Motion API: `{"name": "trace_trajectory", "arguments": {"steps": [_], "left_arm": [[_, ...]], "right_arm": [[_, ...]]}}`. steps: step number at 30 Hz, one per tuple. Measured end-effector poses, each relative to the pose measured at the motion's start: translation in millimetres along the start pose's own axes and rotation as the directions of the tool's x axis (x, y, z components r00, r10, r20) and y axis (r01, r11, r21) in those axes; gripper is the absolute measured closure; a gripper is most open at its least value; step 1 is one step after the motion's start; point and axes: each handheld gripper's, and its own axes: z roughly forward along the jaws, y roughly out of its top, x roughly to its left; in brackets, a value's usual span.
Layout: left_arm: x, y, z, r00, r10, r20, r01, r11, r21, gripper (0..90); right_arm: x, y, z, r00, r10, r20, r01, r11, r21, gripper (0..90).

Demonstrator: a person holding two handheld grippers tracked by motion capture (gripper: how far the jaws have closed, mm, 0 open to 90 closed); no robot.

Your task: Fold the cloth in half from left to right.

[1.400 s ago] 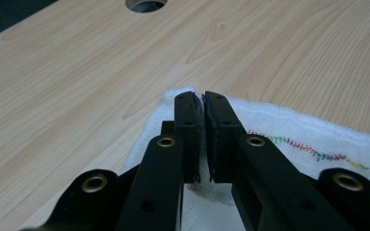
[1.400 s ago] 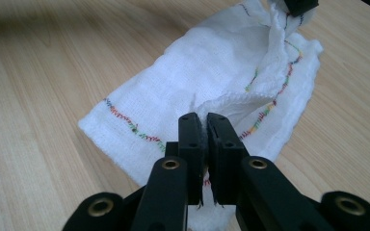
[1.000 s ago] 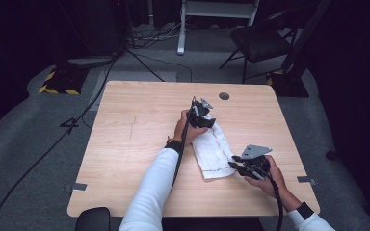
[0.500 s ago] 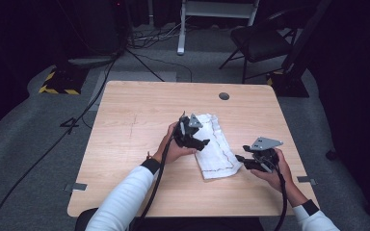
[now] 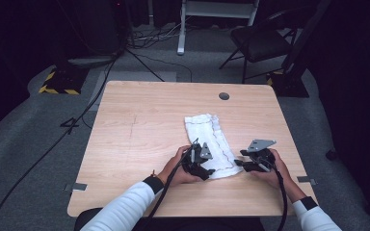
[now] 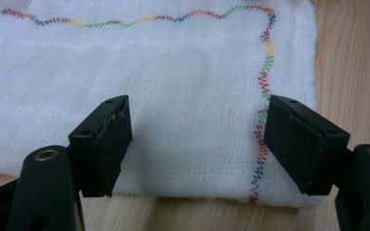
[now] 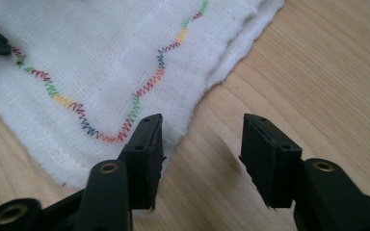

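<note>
White cloth (image 5: 211, 142) lies flat on the bench (image 5: 139, 134), right of centre toward the near edge. It's a folded, long rectangle of open gauze weave with soft frayed edges and a wavy multicolour zigzag stitch (image 6: 262, 79) just inside the border. Bench top is pale wood grain with a round dark grommet (image 5: 224, 96) near the far edge.

Left tool (image 5: 201, 165): jaws wide apart, over the cloth's near end, gripping nothing. Left gripper view has one black jaw over plain weave, the other above the stitched corner edge.

Right tool (image 5: 243, 162): jaws apart, just beside the cloth's near right corner. Right gripper view has one jaw at the cloth's edge, the other over bare wood. Pads are matte black, ribbed and blocky.
</note>
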Motion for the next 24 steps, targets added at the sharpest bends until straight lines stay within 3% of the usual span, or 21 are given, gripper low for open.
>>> {"name": "trace_trajectory", "arguments": {"steps": [12,24], "left_arm": [[2.1,-15.0,-10.5,0.9998,-0.001,0.022,0.001,1.0000,0.005,28.3],[-16.2,-40.2,-34.1,0.9997,-0.005,0.023,0.004,1.0000,0.006,28.5]], "right_arm": [[17.3,0.2,-1.4,0.9992,-0.024,-0.031,0.024,0.9997,0.001,54.2],[53.5,1.3,-6.2,0.9945,-0.061,-0.084,0.062,0.9981,0.005,54.1]]}}
